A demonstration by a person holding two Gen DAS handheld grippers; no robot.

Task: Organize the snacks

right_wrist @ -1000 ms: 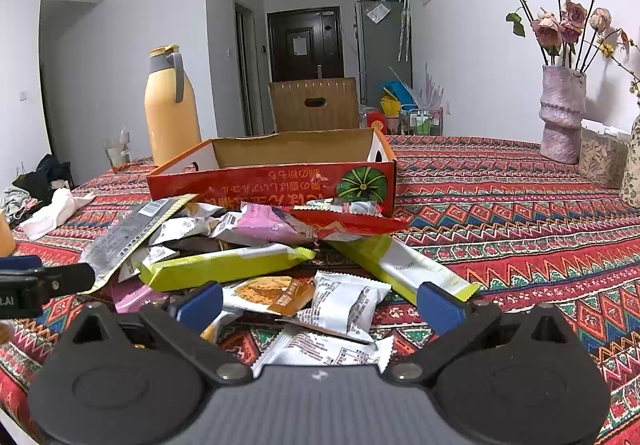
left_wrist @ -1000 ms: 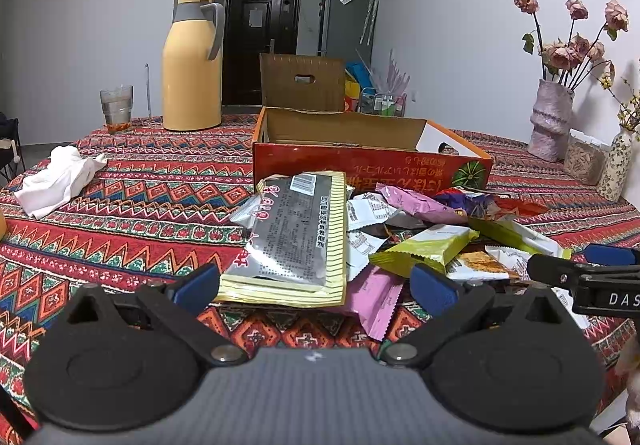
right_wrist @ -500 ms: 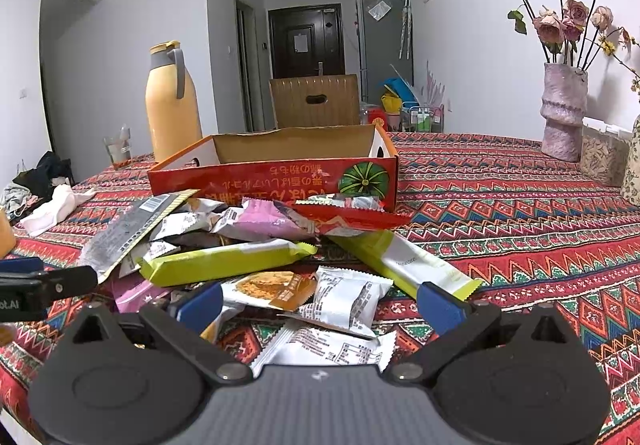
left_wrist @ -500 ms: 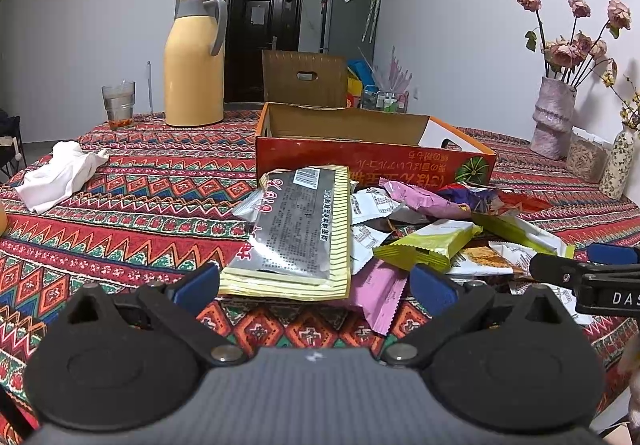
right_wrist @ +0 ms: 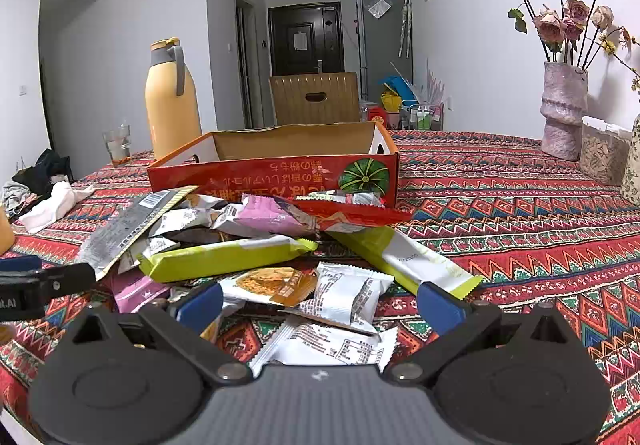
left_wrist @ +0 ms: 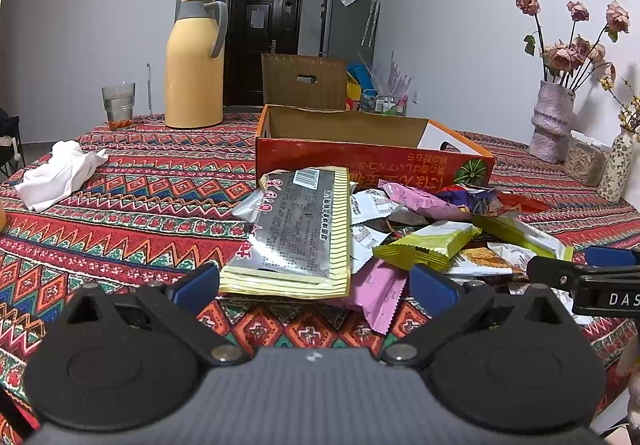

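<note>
1. Slightly nearer to the snack heap both claws have been brought; no packet has shifted.
2. Left claw (left_wrist: 314,287) and right claw (right_wrist: 320,303) are held wide open, empty.
3. Loose foil snack packets (right_wrist: 256,241) lie heaped on the patterned tabletop (left_wrist: 132,213), just before the open red cardboard box (left_wrist: 372,161).
4. One large silver-and-yellow striped flat pouch (left_wrist: 296,233) is judged light, crinkly and slippery; its near edge is best pinched.
5. Counted: one box, two claws, a dozen-odd packets.
</note>
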